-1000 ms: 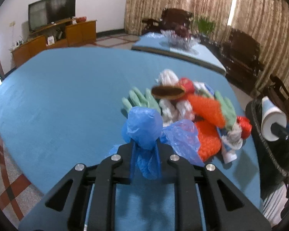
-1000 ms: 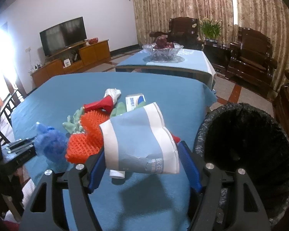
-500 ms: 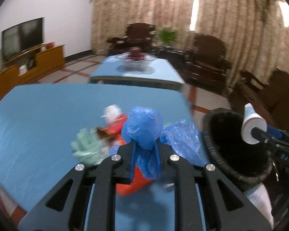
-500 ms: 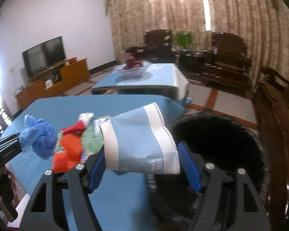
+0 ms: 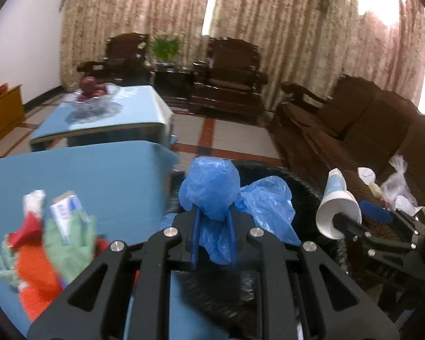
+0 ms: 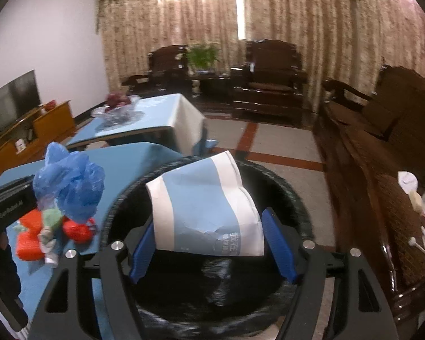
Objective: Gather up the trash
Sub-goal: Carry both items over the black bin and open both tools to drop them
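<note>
My left gripper (image 5: pixel 212 226) is clamped on a crumpled blue plastic bag (image 5: pixel 212 192). My right gripper (image 6: pixel 209 238) squeezes a blue-and-white paper cup (image 6: pixel 204 206) over the black-lined trash bin (image 6: pixel 294 198).

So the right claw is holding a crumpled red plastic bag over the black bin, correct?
Not quite. The right claw holds a squashed blue-and-white paper cup over the black bin, as the right wrist view shows.

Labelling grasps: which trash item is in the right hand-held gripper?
The crushed blue-and-white paper cup, held over the black bin; the blue plastic bag is in the left one.
</note>
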`<state>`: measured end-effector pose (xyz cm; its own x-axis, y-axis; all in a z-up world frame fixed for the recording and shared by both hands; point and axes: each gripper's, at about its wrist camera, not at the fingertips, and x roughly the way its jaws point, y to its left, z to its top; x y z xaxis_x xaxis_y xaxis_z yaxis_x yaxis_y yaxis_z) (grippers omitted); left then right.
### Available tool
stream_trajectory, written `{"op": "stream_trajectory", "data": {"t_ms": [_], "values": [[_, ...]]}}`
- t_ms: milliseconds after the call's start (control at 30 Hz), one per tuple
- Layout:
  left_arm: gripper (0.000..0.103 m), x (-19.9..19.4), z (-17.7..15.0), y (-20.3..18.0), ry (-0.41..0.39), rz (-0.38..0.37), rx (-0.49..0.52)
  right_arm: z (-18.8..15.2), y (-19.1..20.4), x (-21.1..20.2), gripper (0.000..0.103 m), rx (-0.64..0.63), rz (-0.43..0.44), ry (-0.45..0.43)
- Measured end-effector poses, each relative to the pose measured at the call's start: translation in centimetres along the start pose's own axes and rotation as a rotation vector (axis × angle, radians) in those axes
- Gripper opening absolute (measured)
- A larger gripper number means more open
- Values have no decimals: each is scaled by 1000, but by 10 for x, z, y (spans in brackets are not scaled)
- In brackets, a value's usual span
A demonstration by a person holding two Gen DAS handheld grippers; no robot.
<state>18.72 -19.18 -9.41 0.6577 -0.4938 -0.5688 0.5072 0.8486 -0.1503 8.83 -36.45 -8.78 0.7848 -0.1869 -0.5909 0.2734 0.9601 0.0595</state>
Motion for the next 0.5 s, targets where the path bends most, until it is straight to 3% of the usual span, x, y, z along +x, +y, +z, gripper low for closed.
{"op": "stream_trajectory", "data": {"t_ms": [67,100,167,200,233,367,500], "values": [[17,17,2,-10,22,-31,5,-3,-10,5,73,7,-28,4],[23,24,3,-13,37,-43,1,-4,-14,8,73,11,-46,7],[41,33,1,-13,59,-60,-12,-5,-21,12,79,20,-71,11],[54,36,1,-12,62,-59,-21,-6,-25,13,81,27,-87,8],[60,37,2,-10,58,-57,-32,-7,-28,12,84,30,-93,5],[73,22,-1,6,35,-31,-57,-9,-31,6,96,52,-109,-13],[84,-10,-5,29,-13,55,-59,-6,-17,-1,97,65,-84,-28]]}}
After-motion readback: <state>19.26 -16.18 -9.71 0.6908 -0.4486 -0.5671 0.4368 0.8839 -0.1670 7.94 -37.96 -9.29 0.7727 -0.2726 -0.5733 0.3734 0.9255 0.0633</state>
